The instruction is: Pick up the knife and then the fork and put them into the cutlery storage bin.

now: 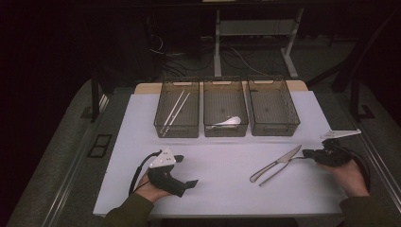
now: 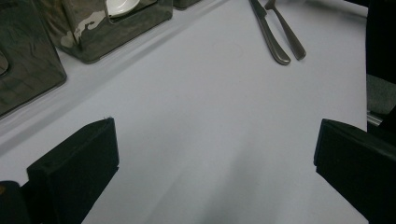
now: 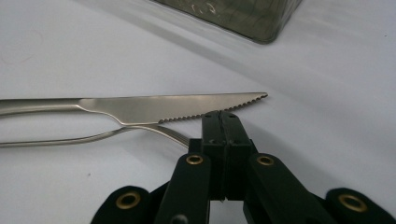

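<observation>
Right hand-held gripper point(image 1: 307, 152) at about 3 o'clock on the desk point(image 1: 222, 189), jaws pressed together. In the right gripper view the closed tips sit where the fork's point(image 3: 70, 139) head runs under them — whether tines are actually pinched I cannot tell; they are hidden behind the jaws. The serrated table knife point(image 3: 163, 106) lies just beside, its edge touching or nearly touching the jaw tips.

Fork and knife point(image 1: 279, 163) lie side by side right of desk centre, handles pointing toward 7 o'clock, heads toward 2 o'clock.

Left hand-held gripper point(image 1: 189, 184) rests at 7 o'clock, jaws spread wide, nothing between them.

Judged step: lifting the fork clear of the knife. Best done with a straight rise first — dragging sideways would likely nudge the knife along. Keep the long handle level so it does not swing.

Room: three mesh bins at 12 o'clock — left bin point(image 1: 176, 109) with chopsticks point(image 1: 176, 109), middle bin point(image 1: 225, 109) with a white spoon point(image 1: 227, 121), right bin point(image 1: 273, 109) apparently empty. Open white surface between cutlery and bins; desk's right edge near the right hand point(image 1: 350, 177).
</observation>
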Tool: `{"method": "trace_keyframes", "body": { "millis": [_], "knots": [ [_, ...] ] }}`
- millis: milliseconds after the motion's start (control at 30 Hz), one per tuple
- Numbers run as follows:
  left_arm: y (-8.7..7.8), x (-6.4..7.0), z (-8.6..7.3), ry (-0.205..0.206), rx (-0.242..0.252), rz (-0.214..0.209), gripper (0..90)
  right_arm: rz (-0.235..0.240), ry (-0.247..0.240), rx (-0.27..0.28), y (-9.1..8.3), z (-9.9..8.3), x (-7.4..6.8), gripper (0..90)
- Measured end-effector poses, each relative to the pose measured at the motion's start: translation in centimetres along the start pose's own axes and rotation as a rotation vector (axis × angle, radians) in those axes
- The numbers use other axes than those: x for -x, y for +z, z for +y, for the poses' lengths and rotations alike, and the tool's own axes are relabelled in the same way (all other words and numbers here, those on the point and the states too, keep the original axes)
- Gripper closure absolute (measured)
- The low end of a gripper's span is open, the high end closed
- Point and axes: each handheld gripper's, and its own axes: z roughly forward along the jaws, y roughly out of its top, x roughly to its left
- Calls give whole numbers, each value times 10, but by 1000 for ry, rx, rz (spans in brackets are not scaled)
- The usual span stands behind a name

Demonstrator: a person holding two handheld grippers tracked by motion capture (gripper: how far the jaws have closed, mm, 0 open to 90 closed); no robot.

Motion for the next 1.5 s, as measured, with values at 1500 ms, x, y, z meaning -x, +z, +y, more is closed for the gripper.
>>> {"method": "trace_keyframes", "body": {
  "millis": [1500],
  "knots": [
    [1, 1, 0, -6, 1, -15, 0, 138, -225, -86, 9, -3, -6, 706]
  ]
}}
